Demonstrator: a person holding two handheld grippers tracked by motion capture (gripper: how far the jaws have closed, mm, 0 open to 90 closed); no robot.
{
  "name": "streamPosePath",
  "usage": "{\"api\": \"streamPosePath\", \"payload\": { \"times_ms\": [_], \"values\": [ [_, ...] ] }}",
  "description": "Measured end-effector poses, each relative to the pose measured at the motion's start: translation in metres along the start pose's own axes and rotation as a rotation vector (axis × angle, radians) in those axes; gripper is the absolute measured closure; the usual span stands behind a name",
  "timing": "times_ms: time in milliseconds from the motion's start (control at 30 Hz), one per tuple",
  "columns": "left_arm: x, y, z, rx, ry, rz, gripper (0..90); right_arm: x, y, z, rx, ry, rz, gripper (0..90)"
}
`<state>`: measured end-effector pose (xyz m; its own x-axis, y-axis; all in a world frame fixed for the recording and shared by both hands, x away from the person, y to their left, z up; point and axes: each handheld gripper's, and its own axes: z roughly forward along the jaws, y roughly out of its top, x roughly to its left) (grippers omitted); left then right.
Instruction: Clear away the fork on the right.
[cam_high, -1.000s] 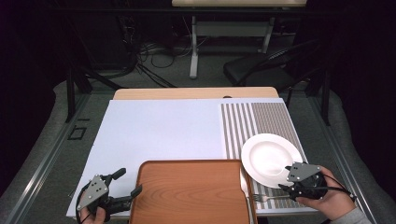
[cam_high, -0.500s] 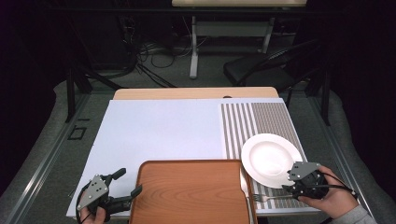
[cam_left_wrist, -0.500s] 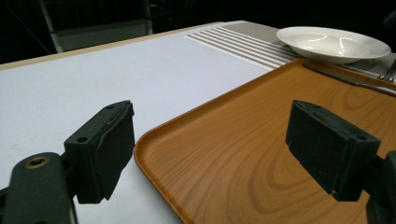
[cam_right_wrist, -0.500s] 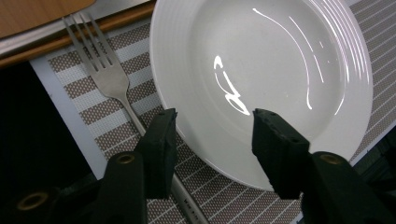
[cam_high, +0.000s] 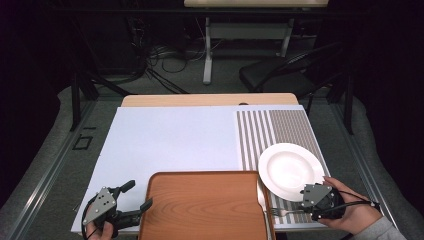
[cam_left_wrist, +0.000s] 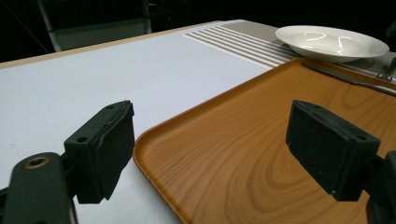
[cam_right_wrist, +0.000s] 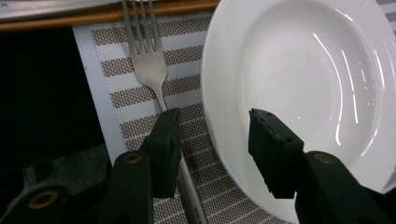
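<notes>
High view places the left gripper (cam_high: 134, 198) at the near left corner of the table, held in a hand (cam_high: 96, 231) beside the left edge of the wooden tray (cam_high: 205, 207); its jaws stand wide apart with nothing between them; left gripper view confirms this, one black jaw over the white mat (cam_left_wrist: 93, 79) and the other over the tray's (cam_left_wrist: 261, 140) surface, the rounded tray corner lying in the gap, untouched. High view places the right gripper (cam_high: 303, 200) at the near right, held in a hand (cam_high: 352, 212), just at the near rim of the white plate (cam_high: 291, 171); the plate rests on the striped placemat (cam_high: 280, 125), to the right of the tray. Right gripper view looks down along the jaws; the rim of the plate (cam_right_wrist: 299, 74) lies between them, one jaw above the plate's inner face, the other outside the rim and above the handle of the fork (cam_right_wrist: 149, 60); the jaws have just been closing, with the rim in the gap; contact of the pads with the plate cannot be confirmed, a gap shows on either side. The fork lies on the placemat (cam_right_wrist: 130, 95) just beside the plate, tines towards the tray edge; high view shows the fork (cam_high: 282, 212) between tray and right gripper.
</notes>
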<state>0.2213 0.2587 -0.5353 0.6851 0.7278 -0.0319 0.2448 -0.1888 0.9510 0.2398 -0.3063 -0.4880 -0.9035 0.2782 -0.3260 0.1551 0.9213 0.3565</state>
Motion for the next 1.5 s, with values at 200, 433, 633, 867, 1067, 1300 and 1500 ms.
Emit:
{"api": "streamPosePath", "payload": {
  "times_ms": [200,433,633,867,1067,1300,1500],
  "values": [
    [0.000,0.000,0.000,0.002,-0.002,0.000,16.0,0.004,0.006,0.005,0.021,0.036,-0.034,58.7],
    [0.001,0.000,0.000,0.003,-0.002,-0.001,16.0,0.010,0.010,0.012,0.027,0.055,-0.042,64.2],
    [0.000,0.000,0.000,0.005,-0.003,-0.001,16.0,0.015,0.011,0.019,0.042,0.075,-0.098,66.6],
    [0.000,0.000,0.000,0.005,-0.004,-0.002,16.0,0.015,0.010,0.025,0.076,0.089,-0.132,71.1],
    [0.000,0.000,0.000,0.005,-0.003,-0.002,16.0,0.016,0.010,0.028,0.102,0.098,-0.143,73.7],
    [0.000,0.000,0.000,0.006,-0.002,-0.002,16.0,0.016,0.006,0.033,0.115,0.107,-0.143,76.7],
    [0.000,0.000,0.000,0.005,-0.006,-0.001,16.0,0.015,0.004,0.036,0.139,0.113,-0.141,78.4]
  ]
}}
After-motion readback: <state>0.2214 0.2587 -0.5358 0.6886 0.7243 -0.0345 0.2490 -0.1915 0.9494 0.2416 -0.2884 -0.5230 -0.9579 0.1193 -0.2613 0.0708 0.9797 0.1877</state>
